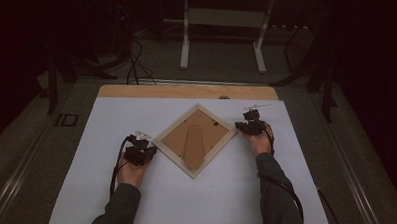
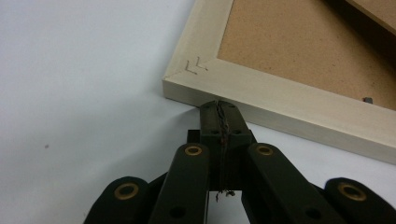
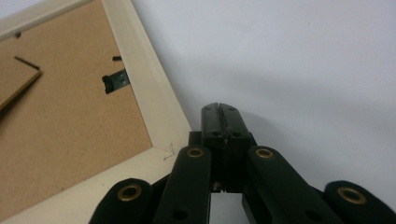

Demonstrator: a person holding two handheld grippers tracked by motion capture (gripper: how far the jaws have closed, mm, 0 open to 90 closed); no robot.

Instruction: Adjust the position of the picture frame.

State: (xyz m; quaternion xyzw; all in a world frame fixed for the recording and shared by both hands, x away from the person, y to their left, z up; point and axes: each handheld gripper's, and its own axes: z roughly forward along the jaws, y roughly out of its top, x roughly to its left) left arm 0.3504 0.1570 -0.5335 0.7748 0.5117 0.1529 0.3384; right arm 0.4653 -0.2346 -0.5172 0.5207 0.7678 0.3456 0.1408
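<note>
Picture frame (image 1: pixel 194 139) is lying face down on the bench (image 1: pixel 214 201). Left hand-held gripper (image 2: pixel 219 106) and right hand-held gripper (image 3: pixel 219 108) are pressing opposite corners, jaws fully closed, gripping nothing.

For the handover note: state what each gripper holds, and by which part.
Nothing is held. The left gripper and right gripper are shut on nothing, each at a corner of the picture frame.

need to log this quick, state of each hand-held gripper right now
left hand-held gripper: closed, holding nothing, tips at the picture frame edge
right hand-held gripper: closed, holding nothing, beside the frame's corner
</note>
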